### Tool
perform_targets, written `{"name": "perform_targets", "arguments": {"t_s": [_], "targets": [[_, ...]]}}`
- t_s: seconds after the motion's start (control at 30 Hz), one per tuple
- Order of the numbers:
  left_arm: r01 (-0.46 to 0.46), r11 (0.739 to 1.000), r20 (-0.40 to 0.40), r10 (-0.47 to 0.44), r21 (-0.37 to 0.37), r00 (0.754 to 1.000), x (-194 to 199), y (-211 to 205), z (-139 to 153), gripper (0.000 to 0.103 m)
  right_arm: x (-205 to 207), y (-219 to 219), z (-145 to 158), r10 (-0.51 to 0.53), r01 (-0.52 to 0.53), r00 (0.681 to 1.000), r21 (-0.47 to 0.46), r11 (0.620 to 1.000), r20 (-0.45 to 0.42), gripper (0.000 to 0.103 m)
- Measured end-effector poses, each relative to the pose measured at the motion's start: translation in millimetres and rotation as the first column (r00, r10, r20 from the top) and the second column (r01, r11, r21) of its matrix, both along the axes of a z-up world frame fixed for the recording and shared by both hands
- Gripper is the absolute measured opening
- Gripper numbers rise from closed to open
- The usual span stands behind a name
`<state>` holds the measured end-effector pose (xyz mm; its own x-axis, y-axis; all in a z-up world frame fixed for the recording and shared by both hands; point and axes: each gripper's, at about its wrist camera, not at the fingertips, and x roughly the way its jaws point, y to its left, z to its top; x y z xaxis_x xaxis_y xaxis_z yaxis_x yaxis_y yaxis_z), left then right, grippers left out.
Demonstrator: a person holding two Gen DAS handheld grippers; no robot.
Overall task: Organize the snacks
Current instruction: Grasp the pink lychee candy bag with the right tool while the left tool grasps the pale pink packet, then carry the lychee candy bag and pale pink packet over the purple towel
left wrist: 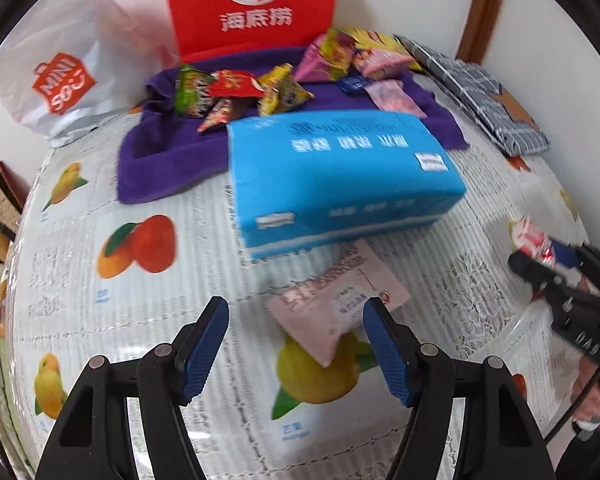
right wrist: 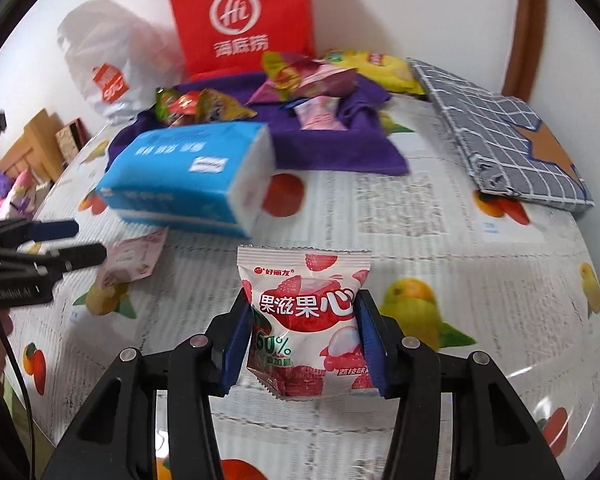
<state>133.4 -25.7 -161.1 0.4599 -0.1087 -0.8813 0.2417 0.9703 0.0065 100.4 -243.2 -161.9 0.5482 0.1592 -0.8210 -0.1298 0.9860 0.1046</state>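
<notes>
My right gripper (right wrist: 302,308) is shut on a white and red lychee gummy packet (right wrist: 306,312) and holds it above the table; it also shows at the right of the left wrist view (left wrist: 534,242). My left gripper (left wrist: 296,312) is open above a pale pink snack packet (left wrist: 336,304) lying flat on the tablecloth; that packet also shows in the right wrist view (right wrist: 134,258). Several colourful snack packets (left wrist: 236,92) lie on a purple towel (left wrist: 168,148) at the back. More pink and yellow packets (right wrist: 320,76) lie at the towel's far right.
A blue tissue pack (left wrist: 340,176) lies mid-table between the towel and the pink packet. A red bag (left wrist: 256,4) and a white Miniso bag (left wrist: 56,72) stand against the wall. A grey checked pouch (right wrist: 500,132) lies at the right. The table has a fruit-print cloth (left wrist: 140,248).
</notes>
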Motion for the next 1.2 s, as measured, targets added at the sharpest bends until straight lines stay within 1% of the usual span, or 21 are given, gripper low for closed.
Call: {"name": "perform_targets", "arguments": {"t_s": [0.13,0.4,0.53,0.6,0.67,0.7,0.73,0.77,0.83,0.9,0.97,1.03,1.1,1.17,1.2], "targets": [[0.024,0.999,-0.023,-0.023,0.025,0.999,5.7,-10.1,-11.4,0.068,0.1,-11.2,-1.2,-0.023,0.023,1.0,0.017,1.0,-0.001,0.05],[0.05,0.998,-0.039,-0.048,0.045,0.998,17.0,-25.5,-21.5,0.068,2.0,-17.1,-2.3,-0.043,0.043,0.999,0.042,0.998,-0.001,0.05],[0.055,0.998,-0.054,-0.053,0.042,0.997,21.8,-29.6,-24.1,0.068,2.9,-16.5,-2.9,-0.042,0.043,0.999,0.046,0.998,-0.003,0.05],[0.057,0.998,-0.075,-0.055,0.026,0.996,23.0,-29.1,-26.6,0.068,3.5,-15.2,-2.9,-0.044,0.044,0.999,0.045,0.998,0.0,0.05],[0.058,0.998,-0.081,-0.057,0.018,0.995,21.3,-28.4,-27.9,0.068,4.2,-14.8,-3.0,-0.045,0.045,0.999,0.049,0.998,0.0,0.05],[0.062,0.998,-0.077,-0.061,0.019,0.995,19.7,-28.6,-27.9,0.067,4.6,-14.4,-3.0,-0.046,0.046,0.999,0.051,0.998,-0.001,0.05],[0.066,0.998,-0.075,-0.065,0.017,0.995,18.3,-28.5,-27.8,0.062,4.8,-14.0,-2.9,-0.045,0.045,0.999,0.051,0.998,0.0,0.05],[0.069,0.997,-0.071,-0.068,0.016,0.995,16.5,-28.6,-27.3,0.06,4.6,-13.5,-2.6,-0.045,0.044,0.999,0.049,0.998,0.001,0.05],[0.074,0.997,-0.069,-0.073,0.01,0.995,13.8,-28.5,-25.9,0.047,3.8,-13.2,-1.6,-0.044,0.044,0.999,0.046,0.998,0.003,0.05],[0.072,0.997,-0.071,-0.071,0.01,0.995,12.4,-28.0,-24.8,0.041,2.9,-12.6,0.0,-0.043,0.043,0.999,0.046,0.998,0.008,0.05],[0.07,0.998,-0.073,-0.07,0.003,0.995,10.9,-26.0,-24.2,0.04,1.5,-12.1,1.9,-0.044,0.043,0.999,0.047,0.998,0.013,0.05],[0.063,0.998,-0.073,-0.063,-0.004,0.995,9.6,-24.0,-23.5,0.036,0.2,-11.6,3.3,-0.043,0.042,0.999,0.047,0.998,0.016,0.05],[0.058,0.998,-0.075,-0.06,-0.02,0.995,7.5,-20.0,-22.0,0.035,-1.4,-11.3,4.8,-0.042,0.041,0.999,0.042,0.998,0.019,0.05],[0.05,0.998,-0.069,-0.051,-0.028,0.996,4.9,-15.4,-20.4,0.03,-2.5,-10.8,6.6,-0.041,0.041,0.999,0.034,0.999,0.021,0.05],[0.045,0.998,-0.068,-0.047,-0.036,0.997,3.7,-12.5,-19.4,0.029,-3.0,-10.8,7.7,-0.042,0.041,0.999,0.032,0.999,0.022,0.05]]}}
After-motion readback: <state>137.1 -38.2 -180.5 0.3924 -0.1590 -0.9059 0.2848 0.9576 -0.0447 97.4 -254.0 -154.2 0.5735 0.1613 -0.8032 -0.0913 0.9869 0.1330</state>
